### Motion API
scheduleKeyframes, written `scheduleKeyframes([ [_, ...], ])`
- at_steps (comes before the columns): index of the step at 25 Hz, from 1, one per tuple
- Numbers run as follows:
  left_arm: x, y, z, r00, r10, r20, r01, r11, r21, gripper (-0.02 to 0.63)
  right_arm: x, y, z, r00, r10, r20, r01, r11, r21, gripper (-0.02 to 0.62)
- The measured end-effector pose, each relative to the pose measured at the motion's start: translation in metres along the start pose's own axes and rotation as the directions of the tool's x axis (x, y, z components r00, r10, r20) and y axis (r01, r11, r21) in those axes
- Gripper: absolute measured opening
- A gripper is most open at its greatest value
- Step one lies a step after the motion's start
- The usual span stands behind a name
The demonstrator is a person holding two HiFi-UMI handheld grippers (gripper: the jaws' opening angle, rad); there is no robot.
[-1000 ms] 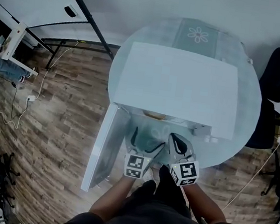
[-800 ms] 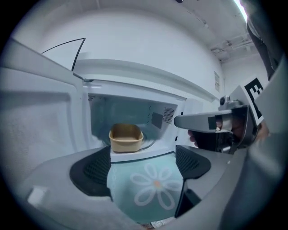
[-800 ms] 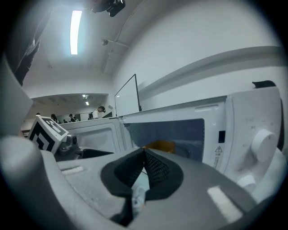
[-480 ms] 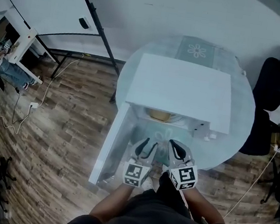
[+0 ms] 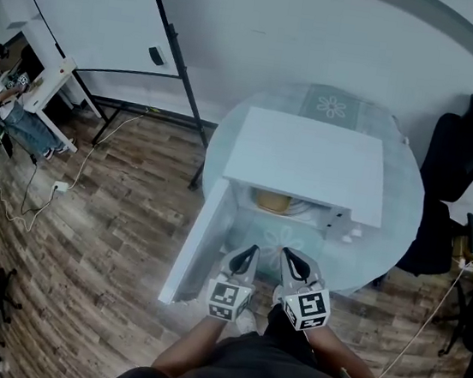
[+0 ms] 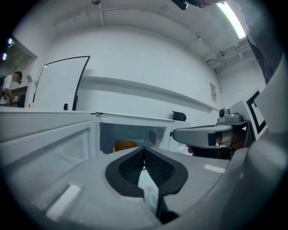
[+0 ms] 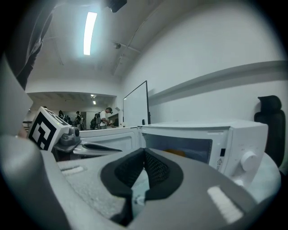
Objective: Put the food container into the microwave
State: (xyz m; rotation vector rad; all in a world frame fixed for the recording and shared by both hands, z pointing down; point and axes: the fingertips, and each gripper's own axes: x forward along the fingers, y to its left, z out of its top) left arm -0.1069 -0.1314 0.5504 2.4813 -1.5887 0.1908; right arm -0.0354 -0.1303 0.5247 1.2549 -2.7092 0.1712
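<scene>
As both pull back from the microwave, left gripper jaws just closed empty; right gripper shut.

**Three cameras on one open microwave**

The head view looks steeply down on the white box-shaped microwave from above its front. Both gripper views sit low and close before it, side by side. They face nearly level into its open cavity, which all three views share.

On the table stands the microwave: food container inside, door at its left, left gripper and right gripper before it.
</scene>
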Motion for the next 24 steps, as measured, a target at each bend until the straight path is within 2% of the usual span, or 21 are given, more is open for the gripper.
scheduleKeyframes([
  [10, -0.015, -0.002, 0.008, 1.000, 0.001, 0.017, -0.002, 1.000, 0.010, 0.005, -0.013, 0.010, 0.007, 1.000, -0.018, 0.012, 0.018, 1.000, 0.002, 0.000],
  [24, -0.022, 0.001, -0.001, 1.000, -0.005, -0.001, 0.005, 1.000, 0.006, 0.005, -0.009, 0.018, 0.004, 1.000, -0.021, 0.008, 0.021, 1.000, 0.003, 0.000],
])
